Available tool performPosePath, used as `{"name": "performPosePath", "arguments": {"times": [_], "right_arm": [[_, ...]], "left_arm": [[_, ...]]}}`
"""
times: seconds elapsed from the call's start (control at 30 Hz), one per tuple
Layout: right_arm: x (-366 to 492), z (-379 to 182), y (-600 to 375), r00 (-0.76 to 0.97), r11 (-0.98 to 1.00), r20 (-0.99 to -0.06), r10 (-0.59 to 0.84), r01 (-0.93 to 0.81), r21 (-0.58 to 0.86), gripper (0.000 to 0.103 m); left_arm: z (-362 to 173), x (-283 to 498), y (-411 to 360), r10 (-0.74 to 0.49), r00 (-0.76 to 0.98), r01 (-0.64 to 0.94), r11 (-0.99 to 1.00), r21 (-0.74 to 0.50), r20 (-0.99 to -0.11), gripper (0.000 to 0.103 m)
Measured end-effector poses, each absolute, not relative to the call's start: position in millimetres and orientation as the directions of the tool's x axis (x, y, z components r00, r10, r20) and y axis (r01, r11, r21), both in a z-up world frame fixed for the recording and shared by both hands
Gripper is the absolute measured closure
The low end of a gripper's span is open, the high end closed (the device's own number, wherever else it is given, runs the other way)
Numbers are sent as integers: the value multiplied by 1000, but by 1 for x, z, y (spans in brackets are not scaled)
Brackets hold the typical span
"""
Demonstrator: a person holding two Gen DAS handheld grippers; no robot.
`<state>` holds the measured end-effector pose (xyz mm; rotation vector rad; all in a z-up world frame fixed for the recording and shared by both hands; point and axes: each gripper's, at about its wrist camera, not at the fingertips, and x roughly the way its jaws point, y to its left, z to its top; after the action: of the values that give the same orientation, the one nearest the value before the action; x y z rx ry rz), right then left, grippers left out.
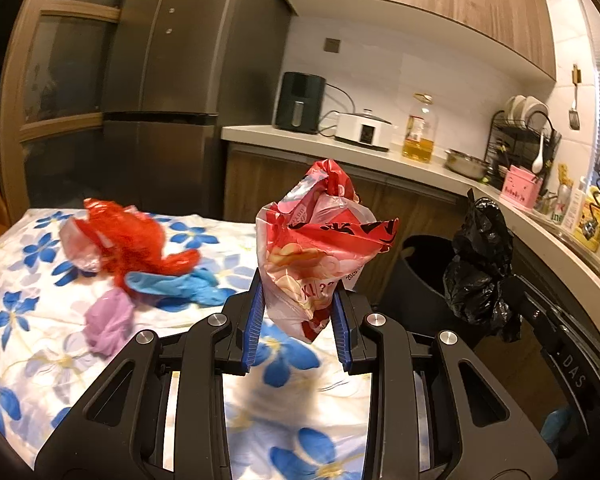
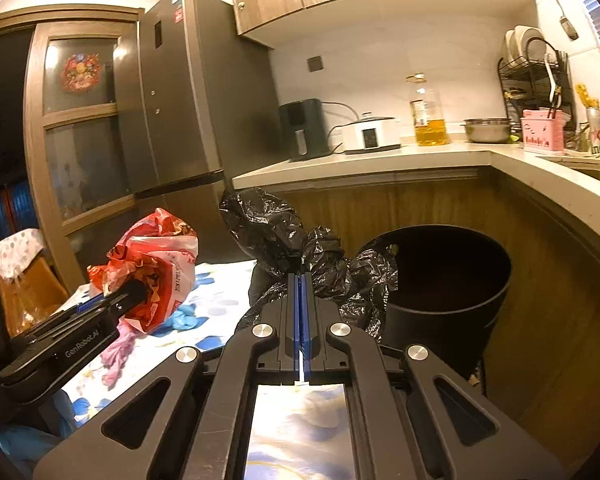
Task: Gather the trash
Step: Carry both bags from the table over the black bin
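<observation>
My left gripper [image 1: 298, 300] is shut on a crumpled red and white snack bag [image 1: 320, 244] and holds it up above the flowered table. The bag and the left gripper also show in the right wrist view [image 2: 152, 268]. My right gripper [image 2: 302, 280] is shut on a black trash bag [image 2: 296, 248], held up beside the black bin [image 2: 448, 292]. On the table lie a red plastic bag [image 1: 128, 236], a blue glove [image 1: 180, 284] and a purple glove [image 1: 108, 320].
The table has a white cloth with blue flowers [image 1: 40, 320]. The black bin [image 1: 416, 276] stands on the floor between the table and the wooden counter [image 2: 420, 160]. The counter carries an oil bottle [image 1: 420, 132], a cooker, a bowl and a dish rack. A fridge [image 1: 168, 80] stands behind.
</observation>
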<state>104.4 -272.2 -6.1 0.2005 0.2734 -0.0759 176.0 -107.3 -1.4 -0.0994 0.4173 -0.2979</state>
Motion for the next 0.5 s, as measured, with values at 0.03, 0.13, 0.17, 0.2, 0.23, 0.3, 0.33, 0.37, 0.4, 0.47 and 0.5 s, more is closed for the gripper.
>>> {"name": "performPosePath", "arguments": {"times": [0.03,0.13,0.17,0.2,0.23,0.3,0.33,0.37,0.4,0.47,0.5], "right_arm": [[104,-5,-276,960,976,-273,-56,110,187,101],[103,-3,-286,960,973,-267,-83,136,185,101],[103,-2,-289,960,972,-267,-89,143,187,101],[102,-2,-291,959,971,-265,-96,149,187,101],[101,-1,-294,959,969,-263,-109,161,186,101],[101,0,-301,958,967,-260,-123,175,186,101],[100,1,-305,956,965,-257,-138,188,184,101],[100,2,-309,955,963,-256,-147,198,185,101],[100,2,-313,955,961,-255,-154,205,187,101],[99,3,-321,952,955,-252,-176,226,189,101],[99,4,-324,950,953,-249,-185,236,190,101]], "left_arm": [[-1,178,-114,-315,867,276,949,-155,-385,73],[0,181,-128,-337,859,302,941,-150,-385,73],[0,182,-133,-345,856,312,939,-148,-385,73],[0,184,-140,-357,851,325,934,-146,-385,73],[0,184,-145,-364,848,334,932,-145,-385,73],[0,187,-157,-382,840,356,924,-140,-386,73],[1,188,-162,-389,837,364,921,-139,-385,73],[1,190,-167,-396,833,372,918,-139,-385,73],[1,191,-171,-404,830,380,914,-140,-385,73],[1,194,-182,-422,822,399,906,-141,-383,73],[2,196,-188,-432,817,411,901,-140,-382,73]]}}
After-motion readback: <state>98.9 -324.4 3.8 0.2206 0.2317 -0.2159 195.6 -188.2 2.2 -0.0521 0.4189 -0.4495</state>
